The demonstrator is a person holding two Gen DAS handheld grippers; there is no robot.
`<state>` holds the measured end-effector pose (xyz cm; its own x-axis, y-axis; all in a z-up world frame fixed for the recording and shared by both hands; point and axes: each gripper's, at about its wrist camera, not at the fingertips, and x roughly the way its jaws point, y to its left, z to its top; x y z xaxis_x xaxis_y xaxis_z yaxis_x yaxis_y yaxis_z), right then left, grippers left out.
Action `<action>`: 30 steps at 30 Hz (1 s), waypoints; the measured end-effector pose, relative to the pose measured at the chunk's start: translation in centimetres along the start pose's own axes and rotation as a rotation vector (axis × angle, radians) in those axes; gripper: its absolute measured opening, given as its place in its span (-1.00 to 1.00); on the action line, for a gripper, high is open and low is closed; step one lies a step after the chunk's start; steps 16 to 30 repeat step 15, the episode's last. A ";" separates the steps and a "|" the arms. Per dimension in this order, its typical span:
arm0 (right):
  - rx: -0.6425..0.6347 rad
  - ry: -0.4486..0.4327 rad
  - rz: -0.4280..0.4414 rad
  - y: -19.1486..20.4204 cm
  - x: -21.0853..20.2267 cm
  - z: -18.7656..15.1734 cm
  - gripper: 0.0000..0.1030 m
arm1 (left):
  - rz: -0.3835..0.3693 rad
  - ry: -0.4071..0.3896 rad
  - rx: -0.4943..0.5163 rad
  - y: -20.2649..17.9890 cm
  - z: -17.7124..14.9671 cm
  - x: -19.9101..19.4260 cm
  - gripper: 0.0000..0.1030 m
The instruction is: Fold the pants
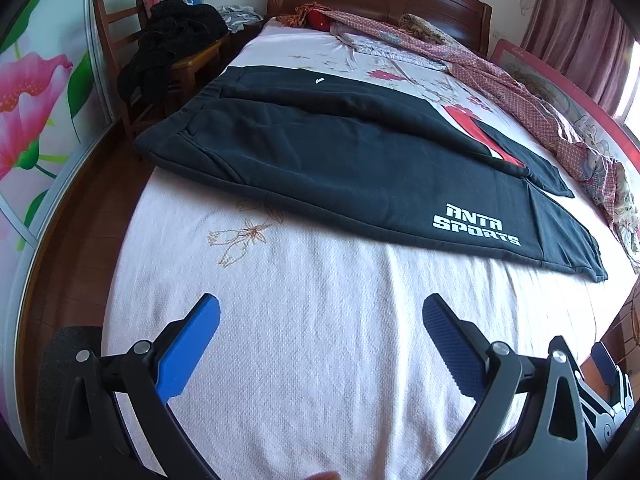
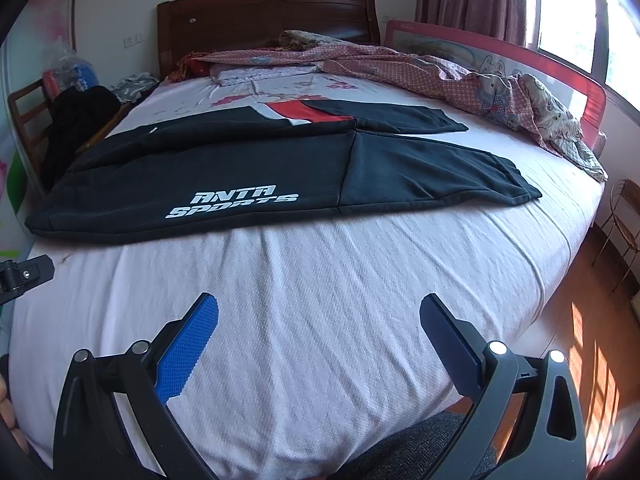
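A pair of black cotton sweatpants with white lettering on one leg (image 1: 340, 156) lies spread flat across a bed covered by a pale pink textured sheet (image 1: 320, 340), awaiting its 1st fold. The left gripper (image 1: 320, 320) and the right gripper (image 2: 319, 320) both hover low over bare sheet near the bed's front edge, well apart from the garment; each has its 2 blue-padded fingers spread wide and holds nothing.

The pants run crosswise on the bed, long axis roughly parallel to the dark wooden headboard (image 2: 264, 12). The waistband (image 1: 176, 128) points toward the person's left, near a wooden chair draped with dark clothing (image 1: 168, 52), and reaches the sheet's left edge; the 2 cuffs point right, toward a rumpled pink patterned quilt (image 2: 460, 76). The legs lie side by side, splaying slightly at the cuffs, the far one showing a red panel.

By all appearances no fold is made yet: this looks like the approach. The next move likely calls for both grippers to reach forward to the near leg's edge, 1 toward the waist and 1 toward the cuff, pinch the cloth and carry that leg over its twin.
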<state>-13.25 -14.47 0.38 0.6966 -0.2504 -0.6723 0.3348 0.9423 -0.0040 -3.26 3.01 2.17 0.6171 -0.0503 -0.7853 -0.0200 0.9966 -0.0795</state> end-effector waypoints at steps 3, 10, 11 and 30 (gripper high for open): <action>-0.004 0.002 0.001 0.1 0.0 -0.1 0.94 | 0.029 -0.040 -0.013 0.3 -0.1 -0.4 0.97; -0.002 0.003 0.001 0.1 0.1 0.0 0.94 | 0.033 -0.047 -0.038 0.7 -0.2 -0.4 0.97; -0.002 0.003 0.001 0.1 0.1 0.0 0.94 | 0.020 -0.030 -0.029 0.5 -0.1 -0.2 0.97; 0.000 0.000 0.002 0.1 0.1 0.0 0.94 | 0.042 -0.035 -0.007 0.0 -0.2 -0.4 0.97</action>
